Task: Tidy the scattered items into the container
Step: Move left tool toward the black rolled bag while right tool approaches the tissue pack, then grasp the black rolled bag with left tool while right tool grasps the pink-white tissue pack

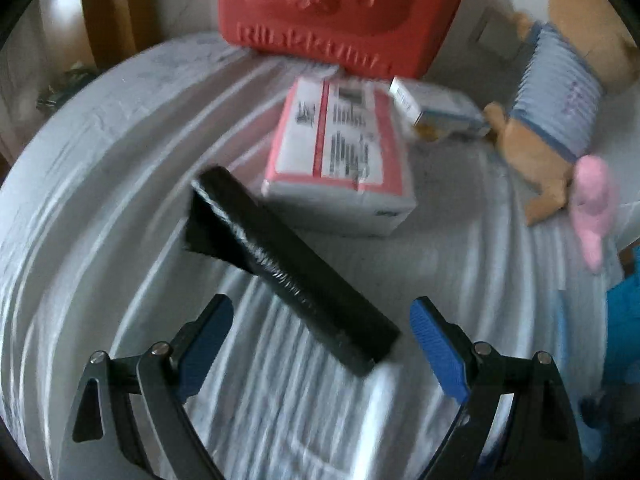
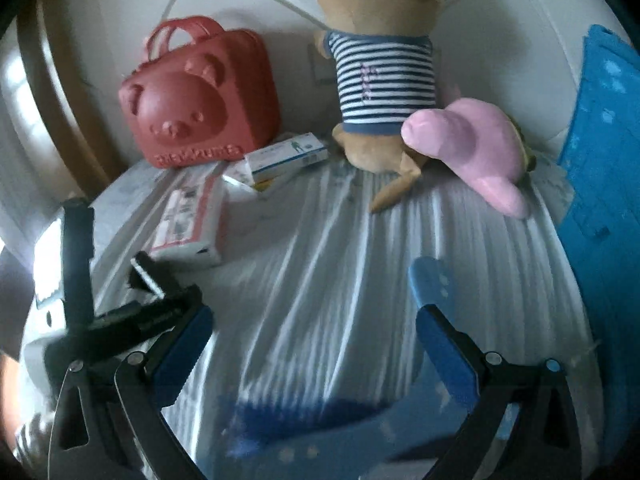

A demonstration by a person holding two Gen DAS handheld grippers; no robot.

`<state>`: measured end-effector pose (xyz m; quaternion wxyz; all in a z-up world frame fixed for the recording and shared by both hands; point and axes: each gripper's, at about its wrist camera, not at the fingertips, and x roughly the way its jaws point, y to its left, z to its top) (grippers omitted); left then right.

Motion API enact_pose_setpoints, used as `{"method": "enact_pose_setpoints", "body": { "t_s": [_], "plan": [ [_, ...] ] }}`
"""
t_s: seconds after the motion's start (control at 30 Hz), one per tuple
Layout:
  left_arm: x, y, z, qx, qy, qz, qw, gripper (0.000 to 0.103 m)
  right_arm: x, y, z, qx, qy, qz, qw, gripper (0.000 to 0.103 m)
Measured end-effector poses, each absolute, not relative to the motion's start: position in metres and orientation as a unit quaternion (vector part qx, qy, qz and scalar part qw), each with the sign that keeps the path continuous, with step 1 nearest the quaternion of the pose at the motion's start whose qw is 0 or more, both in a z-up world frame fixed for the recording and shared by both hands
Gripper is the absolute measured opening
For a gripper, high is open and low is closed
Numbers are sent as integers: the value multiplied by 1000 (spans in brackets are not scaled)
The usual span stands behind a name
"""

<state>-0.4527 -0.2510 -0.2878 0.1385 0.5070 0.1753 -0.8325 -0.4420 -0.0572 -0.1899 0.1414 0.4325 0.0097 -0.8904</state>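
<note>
A long black box [image 1: 288, 268] lies slantwise on the white cloth, its near end between the fingers of my left gripper [image 1: 324, 316], which stands open with the pads clear of it. Behind it lie a pink-and-white box [image 1: 340, 152] and a small white-and-blue box [image 1: 440, 110]. A plush bear in a striped shirt [image 2: 380, 80] and a pink plush toy [image 2: 476, 156] rest at the far right. My right gripper [image 2: 314, 316] is open over bare cloth with nothing between its fingers. Blue plastic container [image 2: 600, 168] parts stand at the right and below.
A red bear-faced case [image 2: 200, 96] stands at the back against the wall. A wooden chair back [image 1: 108, 8] rises at the far left beyond the cloth's edge. The cloth [image 2: 320, 240] is wrinkled, and its middle shows between the boxes and the plush toys.
</note>
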Motion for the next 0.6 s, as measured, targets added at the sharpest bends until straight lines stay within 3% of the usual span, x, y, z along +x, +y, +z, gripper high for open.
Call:
{"method": "enact_pose_setpoints", "body": {
  "t_s": [0.1,0.3,0.43,0.6],
  "plan": [
    [-444,-265,-293,501,183,-836,129,93,-457,-69,-200,442,10,-884,152,103],
    [-417,-328,-290,508,111,-835,181,93,-464,-113,-215,456,16,-868,195,103],
    [-406,-369,-281,493,123,-839,192,92,-470,-145,-218,461,25,-860,218,103],
    [-419,-373,-257,467,103,-863,166,92,-497,-180,-215,466,21,-857,219,103]
  ]
}}
